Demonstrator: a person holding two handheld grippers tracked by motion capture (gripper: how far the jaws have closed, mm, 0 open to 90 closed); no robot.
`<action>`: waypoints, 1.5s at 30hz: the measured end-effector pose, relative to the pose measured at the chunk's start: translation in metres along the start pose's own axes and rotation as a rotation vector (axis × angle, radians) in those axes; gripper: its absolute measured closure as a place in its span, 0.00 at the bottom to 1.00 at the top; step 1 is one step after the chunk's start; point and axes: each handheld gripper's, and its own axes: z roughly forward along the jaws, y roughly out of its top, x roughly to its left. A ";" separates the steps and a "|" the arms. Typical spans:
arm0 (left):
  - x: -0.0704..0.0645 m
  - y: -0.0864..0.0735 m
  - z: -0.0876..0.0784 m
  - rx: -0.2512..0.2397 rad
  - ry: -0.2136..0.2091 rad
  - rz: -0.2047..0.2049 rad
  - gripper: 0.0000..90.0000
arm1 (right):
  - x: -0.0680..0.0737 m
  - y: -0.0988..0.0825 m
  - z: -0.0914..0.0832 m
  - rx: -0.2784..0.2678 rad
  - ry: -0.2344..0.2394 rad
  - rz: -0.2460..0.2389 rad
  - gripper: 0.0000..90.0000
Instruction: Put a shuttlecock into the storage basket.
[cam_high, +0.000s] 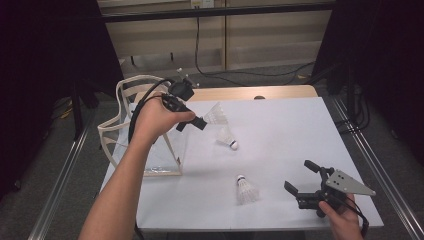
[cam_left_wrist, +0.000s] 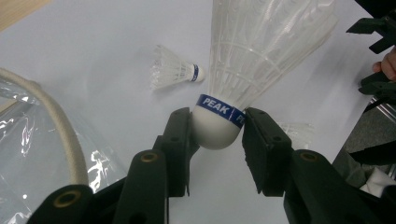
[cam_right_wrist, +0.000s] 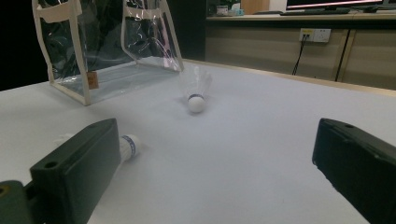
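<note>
My left gripper (cam_high: 200, 122) hangs above the table beside the bag's mouth, shut on the white cork of a feather shuttlecock (cam_high: 215, 114). In the left gripper view the gripper (cam_left_wrist: 215, 128) has its jaws pressed on that shuttlecock (cam_left_wrist: 247, 56) at the blue PEAK band. A second shuttlecock (cam_high: 228, 137) lies mid-table just below it. A third shuttlecock (cam_high: 245, 190) lies near the front edge. My right gripper (cam_high: 299, 176) rests open at the front right, nothing between its jaws. In the right gripper view the gripper (cam_right_wrist: 215, 158) faces the near shuttlecock (cam_right_wrist: 128, 145) and the farther shuttlecock (cam_right_wrist: 195, 91).
A clear plastic bag with cream trim (cam_high: 155, 160) stands open at the table's left side, also seen as the bag (cam_right_wrist: 107, 46) and the bag (cam_left_wrist: 42, 135). A white sheet (cam_high: 300, 130) covers the table. Metal frame rails run along both sides.
</note>
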 end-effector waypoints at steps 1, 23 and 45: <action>0.000 0.000 0.000 0.001 0.003 0.001 0.70 | 0.000 0.000 0.000 -0.001 0.001 -0.002 0.01; 0.004 0.007 -0.008 -0.014 0.023 -0.011 0.70 | 0.000 0.000 0.000 0.000 0.002 -0.003 0.01; 0.007 0.014 -0.021 -0.024 0.049 -0.024 0.70 | 0.000 0.000 0.000 0.002 0.003 -0.006 0.01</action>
